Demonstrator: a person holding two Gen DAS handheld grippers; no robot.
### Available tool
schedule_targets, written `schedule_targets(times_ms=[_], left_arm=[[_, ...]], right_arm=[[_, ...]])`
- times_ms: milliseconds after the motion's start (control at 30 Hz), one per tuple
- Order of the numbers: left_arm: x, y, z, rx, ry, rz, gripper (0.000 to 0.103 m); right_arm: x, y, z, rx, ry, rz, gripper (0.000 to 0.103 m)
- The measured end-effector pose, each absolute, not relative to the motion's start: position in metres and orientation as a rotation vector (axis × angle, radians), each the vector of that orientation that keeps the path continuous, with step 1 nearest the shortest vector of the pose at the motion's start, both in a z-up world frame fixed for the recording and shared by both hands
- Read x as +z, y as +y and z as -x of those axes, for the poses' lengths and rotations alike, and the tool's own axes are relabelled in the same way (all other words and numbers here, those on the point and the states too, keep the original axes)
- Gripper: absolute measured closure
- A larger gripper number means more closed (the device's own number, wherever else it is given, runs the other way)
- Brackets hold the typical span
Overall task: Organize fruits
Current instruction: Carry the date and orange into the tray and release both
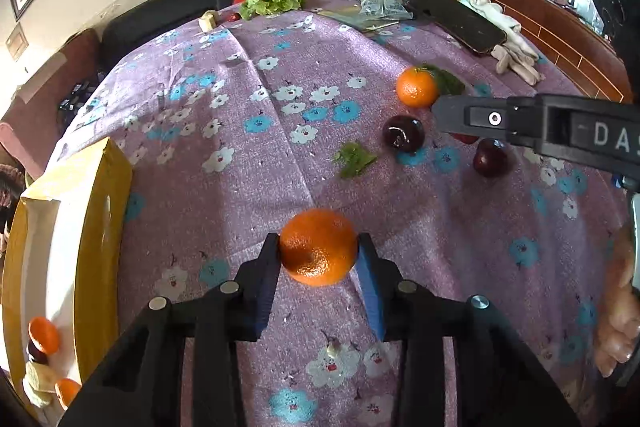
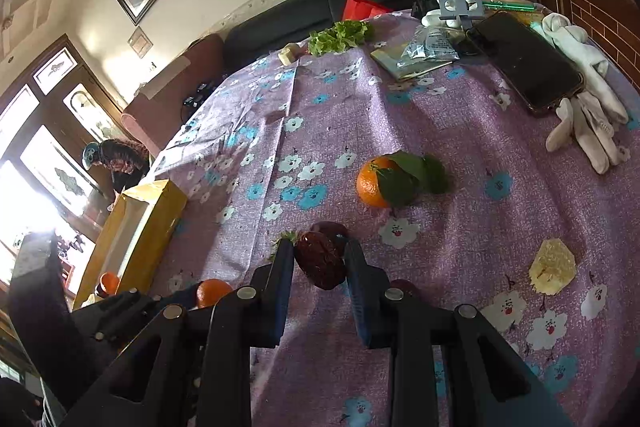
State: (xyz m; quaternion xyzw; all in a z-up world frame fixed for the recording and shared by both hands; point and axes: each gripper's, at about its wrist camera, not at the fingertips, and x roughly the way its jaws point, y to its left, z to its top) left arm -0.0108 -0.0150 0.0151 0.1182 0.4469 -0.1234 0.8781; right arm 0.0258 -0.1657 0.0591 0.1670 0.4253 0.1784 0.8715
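At the left edge of the tabletop stands a yellow cardboard box (image 1: 96, 227), open, with 2 oranges and other fruit inside. The left gripper (image 1: 318, 254) pinches a round, dimpled orange (image 1: 318, 253) between its blue-padded fingers (image 1: 267, 283), above the purple flowered cloth (image 1: 240, 187). Further right lie 2 glossy dark plums (image 1: 403, 133) and a leafy orange (image 1: 416, 86). The right gripper (image 2: 320, 263) clamps a wrinkled, oblong red date (image 2: 320, 261) between its fingers (image 2: 282, 291). At far right sits a pale, rough fruit chunk (image 2: 552, 267).
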Motion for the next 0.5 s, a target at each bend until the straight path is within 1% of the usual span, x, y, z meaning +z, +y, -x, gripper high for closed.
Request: schedule_targets(times_ms=[100,200,367,500], left_arm=[[0.023,-0.002,0.019,-0.267,0.934,-0.172,0.067],[0.04,0.02,0.034,-0.251,0.896,-0.1,0.067],[0.077,0.078,0.063,-0.185,0.818,0.036,0.067],[0.096,0.128,0.085,-0.098,0.774,0.098,0.066]], right_arm=[[0.06,-0.163,-0.022,0.358,0.876,-0.316,0.074],[0.059,-0.161,-0.021,0.347,0.867,-0.299,0.074],[0.055,-0.154,-0.02,0.339,0.871,-0.267,0.074],[0.053,-0.139,-0.016,0.337,0.871,-0.203,0.074]])
